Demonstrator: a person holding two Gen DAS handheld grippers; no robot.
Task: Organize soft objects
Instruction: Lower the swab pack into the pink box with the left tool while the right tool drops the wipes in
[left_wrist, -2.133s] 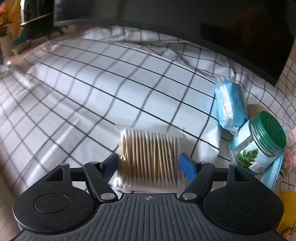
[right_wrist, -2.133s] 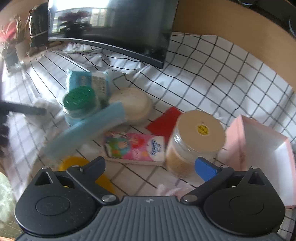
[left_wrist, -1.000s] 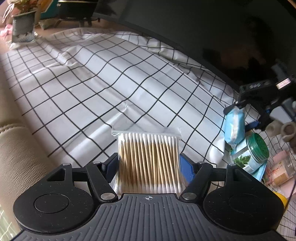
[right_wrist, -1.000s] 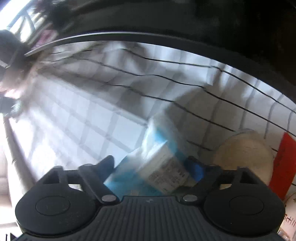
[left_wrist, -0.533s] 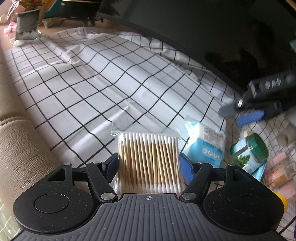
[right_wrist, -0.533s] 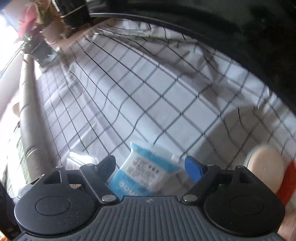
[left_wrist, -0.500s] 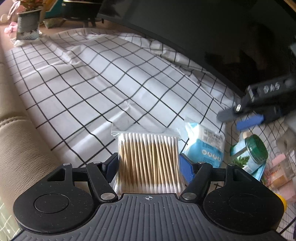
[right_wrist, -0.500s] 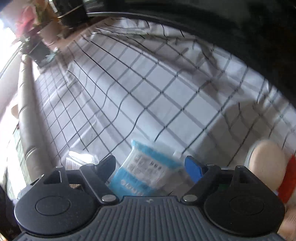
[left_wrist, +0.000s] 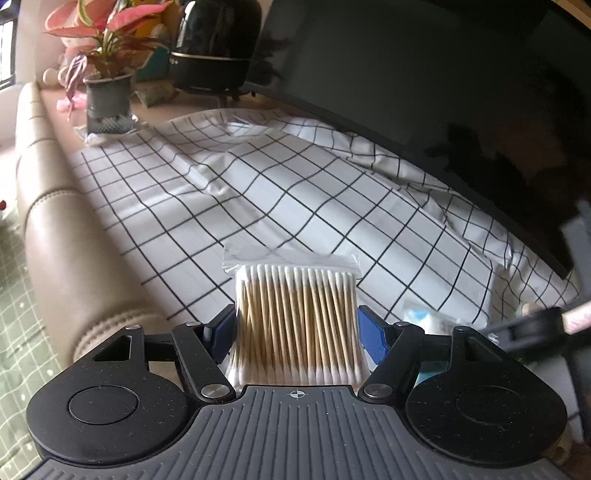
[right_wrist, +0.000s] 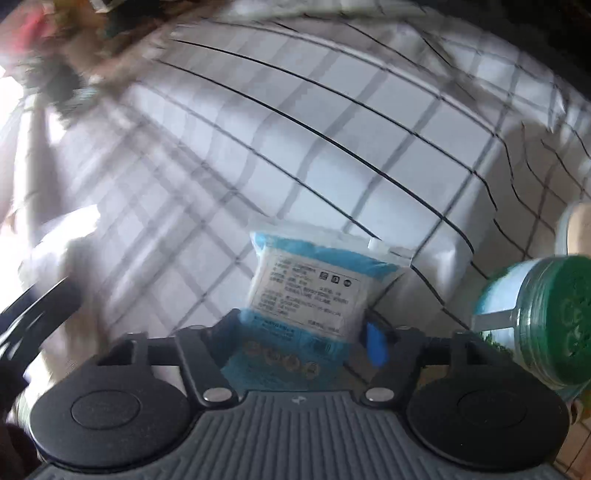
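My left gripper (left_wrist: 297, 332) is shut on a clear bag of cotton swabs (left_wrist: 297, 321) and holds it above the checked cloth (left_wrist: 258, 184). Just right of it, a corner of the blue wipes pack (left_wrist: 421, 317) shows on the cloth. In the blurred right wrist view the same blue pack (right_wrist: 310, 291) stands between the fingers of my right gripper (right_wrist: 303, 332). Its jaws are closing, and both pads touch the pack's sides. A dark part of the right gripper (left_wrist: 535, 328) also shows at the right edge of the left wrist view.
A green-lidded jar (right_wrist: 546, 321) lies right of the blue pack, with a round beige object (right_wrist: 580, 229) behind it. A dark curved monitor (left_wrist: 443, 92) borders the cloth at the back. A potted plant (left_wrist: 107, 99) stands far left. A padded beige edge (left_wrist: 55, 240) runs along the left.
The left gripper rose and tilted up with the swabs, so the plant came into view. The right gripper set the blue pack down, opened, swung left and closed on it again.
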